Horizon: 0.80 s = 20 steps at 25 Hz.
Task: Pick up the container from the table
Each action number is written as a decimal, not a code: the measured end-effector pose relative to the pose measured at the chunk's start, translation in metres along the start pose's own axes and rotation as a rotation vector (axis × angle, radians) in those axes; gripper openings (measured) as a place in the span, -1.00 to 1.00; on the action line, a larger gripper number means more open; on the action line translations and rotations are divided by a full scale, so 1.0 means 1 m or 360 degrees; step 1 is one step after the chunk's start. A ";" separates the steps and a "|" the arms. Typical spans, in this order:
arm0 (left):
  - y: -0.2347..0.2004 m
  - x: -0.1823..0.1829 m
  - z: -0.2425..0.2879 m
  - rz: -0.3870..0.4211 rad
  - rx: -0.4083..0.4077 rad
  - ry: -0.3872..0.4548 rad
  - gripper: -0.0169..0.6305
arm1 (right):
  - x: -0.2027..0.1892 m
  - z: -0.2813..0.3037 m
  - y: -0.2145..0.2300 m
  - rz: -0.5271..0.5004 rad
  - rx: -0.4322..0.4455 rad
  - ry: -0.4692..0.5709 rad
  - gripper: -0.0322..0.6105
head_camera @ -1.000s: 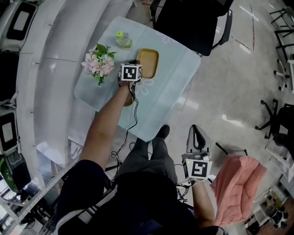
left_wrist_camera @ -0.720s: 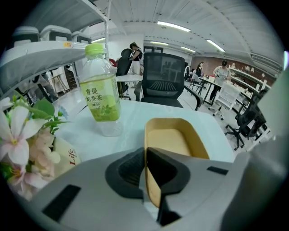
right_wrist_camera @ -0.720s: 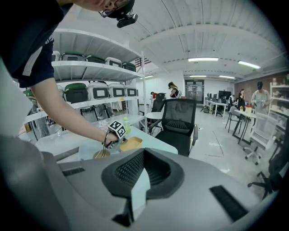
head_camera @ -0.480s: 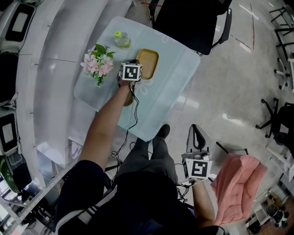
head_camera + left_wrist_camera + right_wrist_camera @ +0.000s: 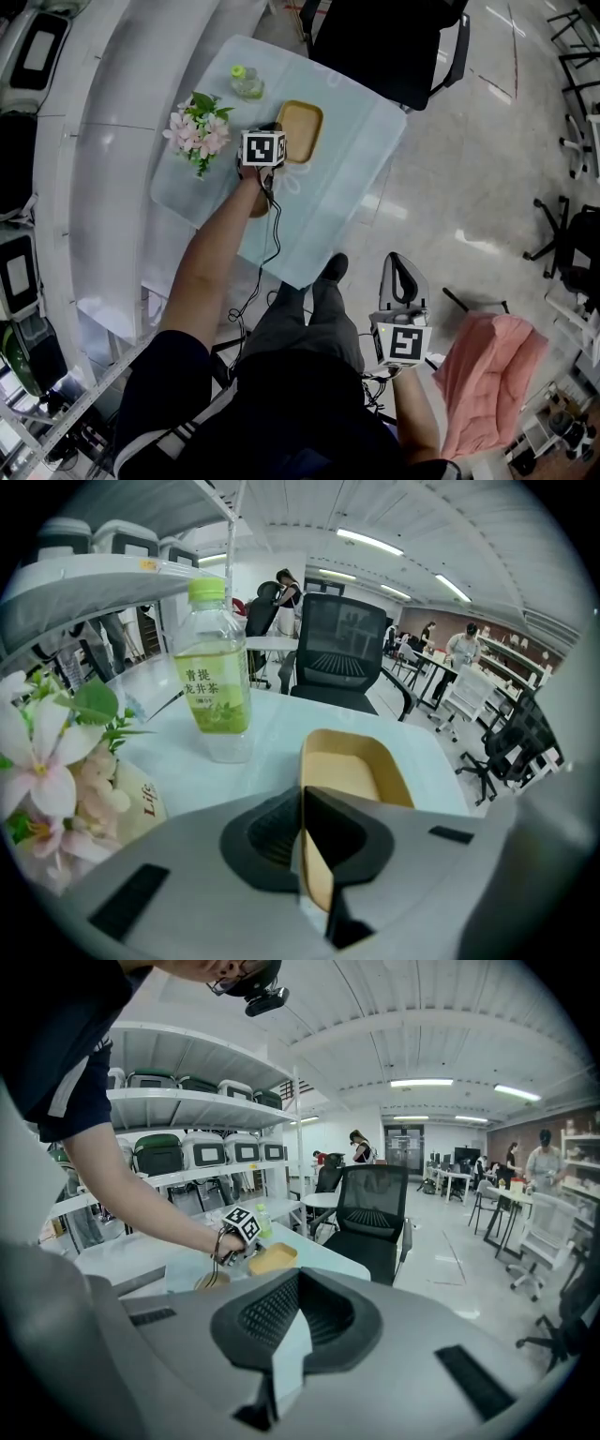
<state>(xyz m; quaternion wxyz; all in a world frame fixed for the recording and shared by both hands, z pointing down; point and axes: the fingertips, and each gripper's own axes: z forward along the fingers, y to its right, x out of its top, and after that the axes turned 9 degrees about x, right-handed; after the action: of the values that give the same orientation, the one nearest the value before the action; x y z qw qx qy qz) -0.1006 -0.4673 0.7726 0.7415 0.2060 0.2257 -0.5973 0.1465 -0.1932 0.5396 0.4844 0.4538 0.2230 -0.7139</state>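
Note:
The container [image 5: 302, 127] is a shallow yellow oblong tray on the pale blue table [image 5: 347, 178]. My left gripper [image 5: 278, 132] reaches over the table and is shut on the tray's near left rim. In the left gripper view the yellow wall [image 5: 361, 771] runs up between the closed jaws of that gripper [image 5: 302, 803]. My right gripper [image 5: 401, 281] hangs low beside the person's legs, away from the table, shut with nothing in it. From the right gripper view [image 5: 281, 1354] the tray [image 5: 272, 1258] shows small and far off.
A green-capped tea bottle [image 5: 247, 82] and a pink flower bunch [image 5: 199, 131] stand left of the tray. A round brown disc [image 5: 261, 202] lies under the left forearm. A black office chair [image 5: 394, 47] stands at the table's far side. A pink cloth [image 5: 487, 380] lies lower right.

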 end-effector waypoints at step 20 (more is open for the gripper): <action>0.006 0.022 -0.055 -0.0175 -0.0139 0.0083 -0.90 | 0.005 -0.007 -0.010 -0.0030 0.0012 -0.0044 -0.90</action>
<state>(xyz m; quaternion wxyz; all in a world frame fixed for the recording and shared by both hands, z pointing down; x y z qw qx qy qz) -0.0959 -0.4518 0.7148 0.7098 0.1762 0.2817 -0.6212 0.1403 -0.1859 0.5303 0.4789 0.4437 0.2178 -0.7255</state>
